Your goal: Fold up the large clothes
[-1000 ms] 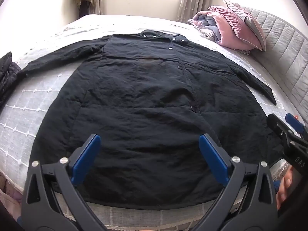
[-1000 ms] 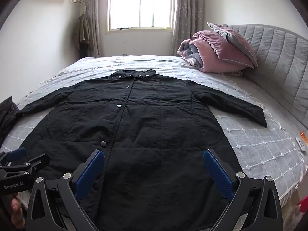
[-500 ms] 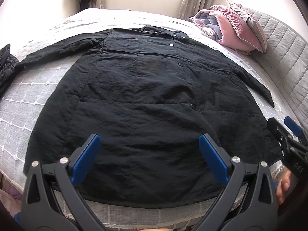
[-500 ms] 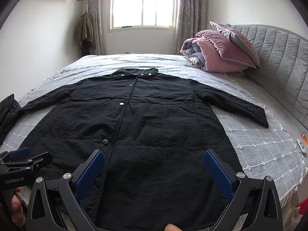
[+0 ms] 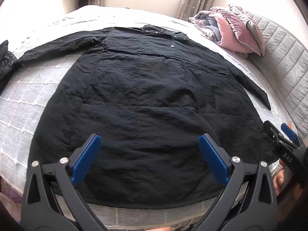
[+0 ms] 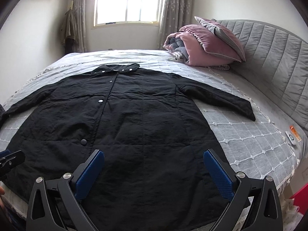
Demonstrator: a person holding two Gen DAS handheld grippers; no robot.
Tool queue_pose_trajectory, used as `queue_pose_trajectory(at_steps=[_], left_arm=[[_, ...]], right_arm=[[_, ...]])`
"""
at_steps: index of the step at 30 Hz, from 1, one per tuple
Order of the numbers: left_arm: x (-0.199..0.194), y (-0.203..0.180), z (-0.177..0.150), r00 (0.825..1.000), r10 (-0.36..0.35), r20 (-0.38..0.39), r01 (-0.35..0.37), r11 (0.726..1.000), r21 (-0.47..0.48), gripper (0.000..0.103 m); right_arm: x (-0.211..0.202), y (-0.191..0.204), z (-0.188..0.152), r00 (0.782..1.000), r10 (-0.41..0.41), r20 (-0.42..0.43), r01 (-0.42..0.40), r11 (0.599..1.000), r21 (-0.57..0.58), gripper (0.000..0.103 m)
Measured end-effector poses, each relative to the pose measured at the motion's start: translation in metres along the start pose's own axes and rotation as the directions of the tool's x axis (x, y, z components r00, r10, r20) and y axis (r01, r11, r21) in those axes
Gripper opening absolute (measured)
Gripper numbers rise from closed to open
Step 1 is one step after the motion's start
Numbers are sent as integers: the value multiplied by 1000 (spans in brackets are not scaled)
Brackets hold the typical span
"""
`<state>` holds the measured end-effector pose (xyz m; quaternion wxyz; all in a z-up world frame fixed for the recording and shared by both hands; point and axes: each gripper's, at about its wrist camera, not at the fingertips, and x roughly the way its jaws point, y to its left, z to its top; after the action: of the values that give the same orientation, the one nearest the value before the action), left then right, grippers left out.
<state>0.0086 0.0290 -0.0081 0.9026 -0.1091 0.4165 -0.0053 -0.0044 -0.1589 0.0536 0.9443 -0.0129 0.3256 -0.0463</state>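
Note:
A long black snap-front coat point(image 5: 138, 100) lies flat on the bed, collar far, hem near, both sleeves spread out. It also shows in the right wrist view point(image 6: 130, 134). My left gripper point(image 5: 150, 146) is open and empty, held above the hem on the coat's left half. My right gripper point(image 6: 154, 161) is open and empty above the hem on the coat's right half. The right gripper shows at the right edge of the left wrist view point(image 5: 283, 140); the left gripper shows at the left edge of the right wrist view point(image 6: 9, 159).
The bed point(image 6: 250, 140) has a grey quilted cover and a padded grey headboard point(image 6: 279, 67) on the right. Pink pillows and a rolled quilt point(image 6: 204, 46) lie at the head end. A dark garment point(image 5: 5, 61) lies at the bed's left edge. A small white device point(image 6: 291, 138) sits near the right edge.
Both grippers have edged forward over the coat's hem. The left wrist view has tilted down and the right wrist view has risen slightly. Both stay open.

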Motion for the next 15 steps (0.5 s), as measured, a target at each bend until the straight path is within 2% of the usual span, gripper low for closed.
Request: queue_pose_trajectory(at_steps=[2, 4, 6, 10, 11, 13, 15], left_arm=[[0, 5, 0, 1000, 11, -3, -11, 1000, 5, 102], [-3, 14, 1, 999, 33, 9, -33, 999, 2, 102], [-7, 29, 2, 998, 66, 17, -66, 998, -13, 102], [-8, 65, 1, 994, 108, -11, -108, 991, -84, 102], [-6, 76, 0, 994, 108, -31, -111, 988, -104, 102], [-2, 102, -3, 989, 127, -69, -137, 977, -161, 102], [-4, 121, -9, 979, 168, -113, -189, 959, -210, 102]], right_arm=[[3, -2, 0, 1000, 4, -11, -4, 1000, 9, 103], [8, -2, -2, 996, -30, -86, 30, 1000, 1, 103], [13, -15, -1, 995, -42, -96, 46, 998, 40, 103], [14, -48, -8, 996, -78, -48, 85, 983, 164, 103], [17, -56, -9, 995, -71, -72, 84, 978, 190, 103], [30, -83, -12, 988, -6, -152, 46, 963, 264, 103], [38, -111, -19, 975, -19, -221, 99, 929, 357, 103]])
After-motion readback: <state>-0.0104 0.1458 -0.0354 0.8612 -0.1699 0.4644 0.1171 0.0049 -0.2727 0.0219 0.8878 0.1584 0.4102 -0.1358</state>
